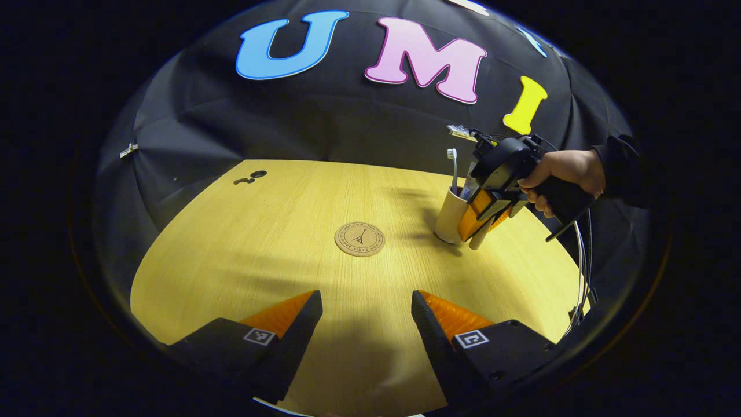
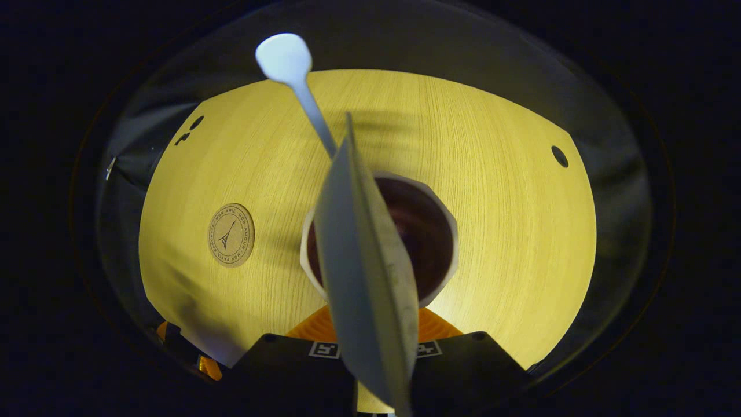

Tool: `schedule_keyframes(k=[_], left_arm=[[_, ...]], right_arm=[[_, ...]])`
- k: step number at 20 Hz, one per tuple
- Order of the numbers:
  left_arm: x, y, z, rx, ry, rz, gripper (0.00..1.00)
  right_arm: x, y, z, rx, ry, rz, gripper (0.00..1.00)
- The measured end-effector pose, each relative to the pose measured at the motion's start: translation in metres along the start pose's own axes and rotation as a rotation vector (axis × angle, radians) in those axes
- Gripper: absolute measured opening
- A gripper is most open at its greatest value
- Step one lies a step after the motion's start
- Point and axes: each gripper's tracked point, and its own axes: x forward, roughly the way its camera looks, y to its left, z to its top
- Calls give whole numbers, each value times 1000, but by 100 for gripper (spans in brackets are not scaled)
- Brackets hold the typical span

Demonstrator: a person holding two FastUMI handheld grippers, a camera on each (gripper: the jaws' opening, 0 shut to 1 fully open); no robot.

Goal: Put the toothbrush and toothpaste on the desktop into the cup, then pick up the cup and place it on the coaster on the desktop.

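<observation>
A cream cup (image 1: 448, 217) stands on the wooden desktop (image 1: 260, 255), right of a round cork coaster (image 1: 359, 238). A white toothbrush (image 1: 452, 168) stands head-up in it. A hand (image 1: 564, 171) holds my right gripper (image 1: 483, 217) down against the cup's right side. In the right gripper view I look down into the cup (image 2: 443, 202). The toothpaste tube (image 2: 365, 278) rises from it between my right gripper's (image 2: 370, 324) fingers, which are shut on it, beside the toothbrush head (image 2: 286, 58). My left gripper (image 1: 366, 310) hovers open near the desktop's front edge, with nothing between its fingers.
The coaster (image 2: 231, 234) lies left of the cup in the right gripper view. Small dark holes mark the desktop at the far left (image 1: 255, 175) and at the right (image 2: 559, 156). Black cloth walls close the booth behind the desktop. Cables hang from the right gripper (image 1: 582, 260).
</observation>
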Motion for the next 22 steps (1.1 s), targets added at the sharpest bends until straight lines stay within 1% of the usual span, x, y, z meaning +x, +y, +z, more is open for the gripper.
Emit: schedule_keyframes(k=[1,4,6,7,8,9,15,16,17,18,19,20,22], left_arm=[[0,1,-1,0,0,1,97],[-2,1,-1,-2,-3,3,97],[-3,1,0,0,-7,2,96],[-4,1,-1,1,-10,2,97],[-6,2,0,2,-14,1,97],[-8,3,0,1,-23,1,97],[-12,8,-8,-23,-16,7,97],[-13,10,-9,-34,-16,10,96],[-15,13,-11,-47,-13,16,96],[-16,17,-12,-60,-12,24,96],[-18,21,-14,-71,-10,33,97],[-18,25,-15,-79,-8,43,97],[-22,29,-16,-96,-5,62,96]], right_arm=[[-1,2,1,-7,-5,-2,22],[-10,11,3,-11,-10,21,22],[-15,22,7,-21,-21,34,28],[-17,29,10,-26,-29,42,22],[-18,36,14,-26,-37,54,28],[-18,46,17,-24,-42,67,22],[-19,99,24,-92,-45,118,22],[-18,108,25,-97,-43,128,22],[-17,116,25,-108,-41,135,28],[-16,124,26,-123,-39,140,22],[-14,132,25,-137,-38,144,22],[-12,139,25,-150,-36,149,28],[-9,150,21,-174,-20,159,28]])
